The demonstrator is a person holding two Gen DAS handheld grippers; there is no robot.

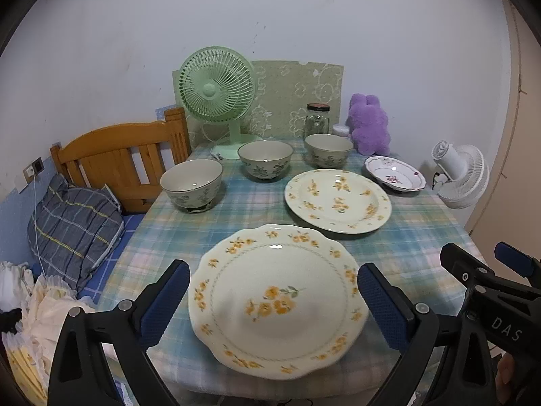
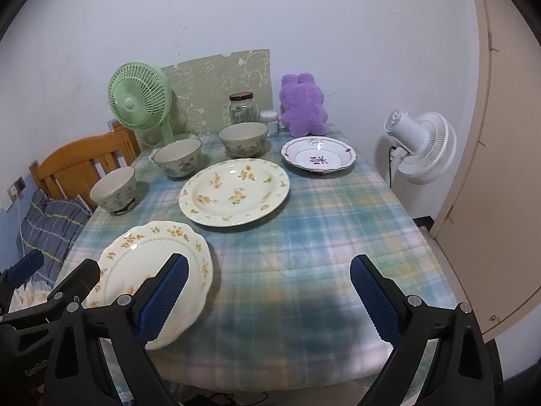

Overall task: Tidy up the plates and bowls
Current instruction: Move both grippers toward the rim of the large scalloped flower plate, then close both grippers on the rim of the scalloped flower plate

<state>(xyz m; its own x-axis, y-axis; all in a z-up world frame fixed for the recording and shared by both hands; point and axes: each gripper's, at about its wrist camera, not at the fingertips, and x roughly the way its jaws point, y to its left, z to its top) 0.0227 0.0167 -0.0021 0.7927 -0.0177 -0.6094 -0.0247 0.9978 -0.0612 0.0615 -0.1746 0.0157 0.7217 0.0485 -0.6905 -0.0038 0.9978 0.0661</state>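
Both the left gripper (image 1: pixel 274 299) and right gripper (image 2: pixel 268 299) hover with jaws apart, holding nothing. The scalloped cream plate with yellow flowers (image 1: pixel 275 299) lies at the near edge of the plaid-clothed desk (image 2: pixel 321 237), framed between the left jaws.

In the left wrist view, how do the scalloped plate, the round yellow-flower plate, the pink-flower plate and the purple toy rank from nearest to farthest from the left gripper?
1. Scalloped plate: between the open fingers of the left gripper, at the near table edge.
2. Round yellow-flower plate: mid-table, slightly right.
3. Pink-flower plate: farther back, on the right.
4. Purple toy: at the far edge, by the wall.
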